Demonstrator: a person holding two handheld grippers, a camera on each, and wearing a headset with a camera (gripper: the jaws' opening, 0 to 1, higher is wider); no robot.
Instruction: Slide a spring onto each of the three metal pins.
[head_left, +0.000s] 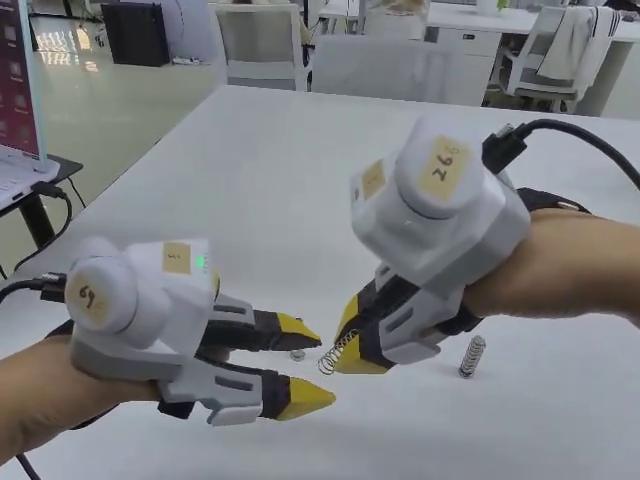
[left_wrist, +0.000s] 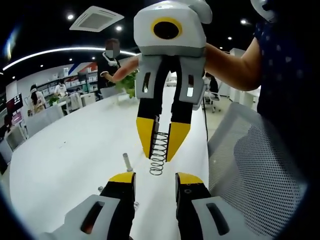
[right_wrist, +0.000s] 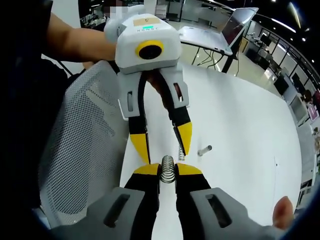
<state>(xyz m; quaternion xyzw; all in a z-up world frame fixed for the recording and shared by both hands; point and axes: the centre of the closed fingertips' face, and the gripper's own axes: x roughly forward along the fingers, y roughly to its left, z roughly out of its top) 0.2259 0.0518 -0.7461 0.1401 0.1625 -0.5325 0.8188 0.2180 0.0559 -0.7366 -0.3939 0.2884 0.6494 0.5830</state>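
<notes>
Bench (head_left: 300, 170): is stretching away from the person, carrying the small parts near its front edge.
Left hand-held gripper (head_left: 318, 365): is hovering over the bench on the left, pointing right, with its jaws standing apart.
Right hand-held gripper (head_left: 352, 342): is facing it tip to tip from the right, just beside it.
Spring (head_left: 335, 353): is sitting clamped between the right hand-held gripper's jaws, sticking out towards the left one.
Pin (head_left: 297, 354): is resting on the bench between the two sets of jaws, just left of the spring.
Second spring (head_left: 472, 356): is lying on the bench to the right of the right hand-held gripper, apart from it.
Chair (left_wrist: 250, 165): is standing beside the bench's front edge.
</notes>
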